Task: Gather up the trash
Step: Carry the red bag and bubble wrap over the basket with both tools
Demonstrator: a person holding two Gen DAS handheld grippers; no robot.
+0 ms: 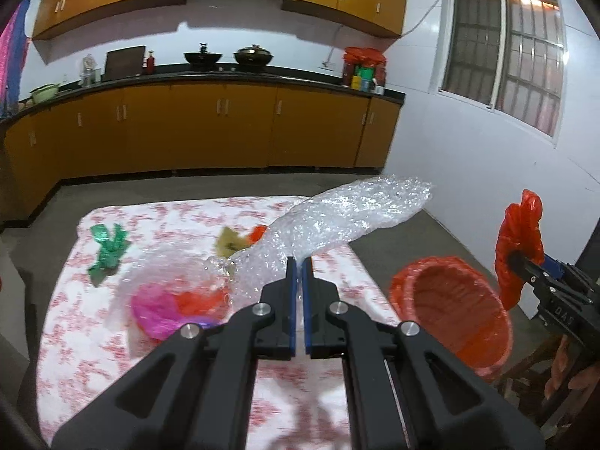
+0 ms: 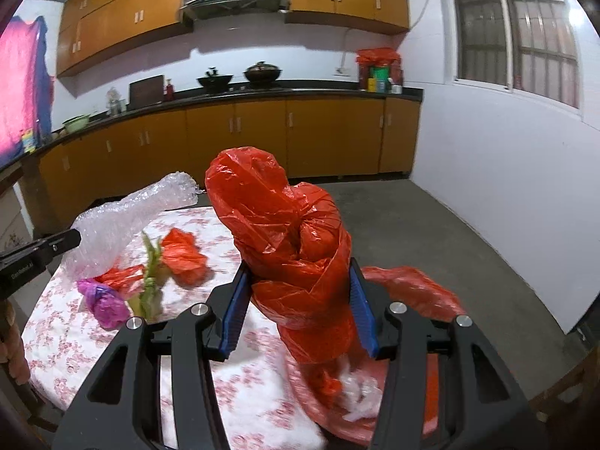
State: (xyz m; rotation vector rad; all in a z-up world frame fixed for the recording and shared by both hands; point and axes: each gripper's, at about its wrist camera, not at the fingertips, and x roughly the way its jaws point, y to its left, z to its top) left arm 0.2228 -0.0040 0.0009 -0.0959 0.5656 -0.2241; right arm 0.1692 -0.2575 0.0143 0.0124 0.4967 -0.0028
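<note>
My left gripper is shut on a long clear bubble wrap and holds it lifted above the table; the wrap also shows in the right wrist view. My right gripper is shut on a crumpled red plastic bag, held over the red-lined trash bin. In the left wrist view the bin stands right of the table, with the right gripper and its red bag beside it. Loose trash lies on the table: a green wrapper, a pink bag, a red bag.
The table has a white cloth with red flowers. Orange kitchen cabinets with a dark counter run along the far wall, and a white wall with a window is at right. Grey floor lies between.
</note>
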